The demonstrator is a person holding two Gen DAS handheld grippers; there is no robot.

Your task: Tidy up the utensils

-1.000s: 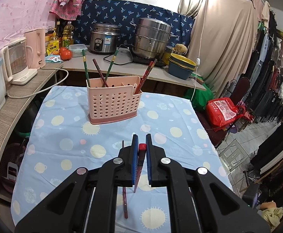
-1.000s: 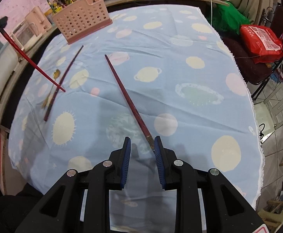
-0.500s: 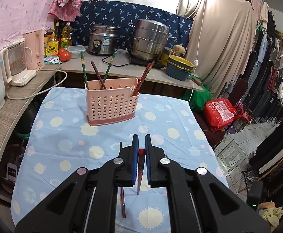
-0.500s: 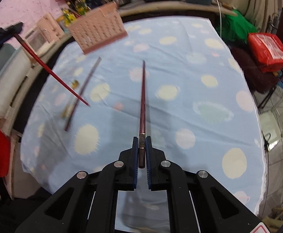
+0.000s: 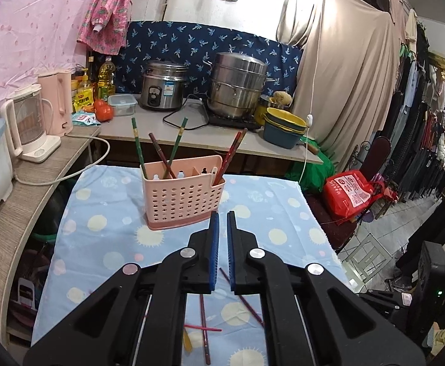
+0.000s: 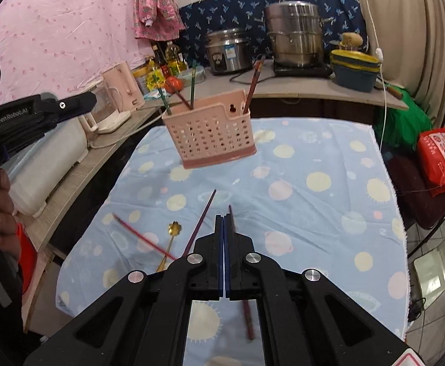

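Observation:
A pink perforated utensil basket (image 5: 183,196) stands on the blue tablecloth and holds several chopsticks (image 5: 167,149); it also shows in the right wrist view (image 6: 213,132). My left gripper (image 5: 222,225) is empty, its jaws a narrow gap apart, raised short of the basket. My right gripper (image 6: 224,222) has shut jaws, with a dark red chopstick (image 6: 248,320) beside and below them; whether it is held is unclear. Loose chopsticks (image 6: 202,221) and a gold spoon (image 6: 173,231) lie on the cloth.
A counter behind the table (image 5: 192,131) carries a rice cooker (image 5: 163,85), a steel pot (image 5: 237,87), bowls (image 5: 285,131) and kettles (image 5: 30,126). A red bag (image 5: 349,192) sits on a chair at the right. The left gripper's body (image 6: 24,116) shows at the right wrist view's left edge.
The red chopstick that my left gripper held is gone from its jaws and one lies on the cloth. Both grippers have risen. The right gripper closed around the dark red chopstick.

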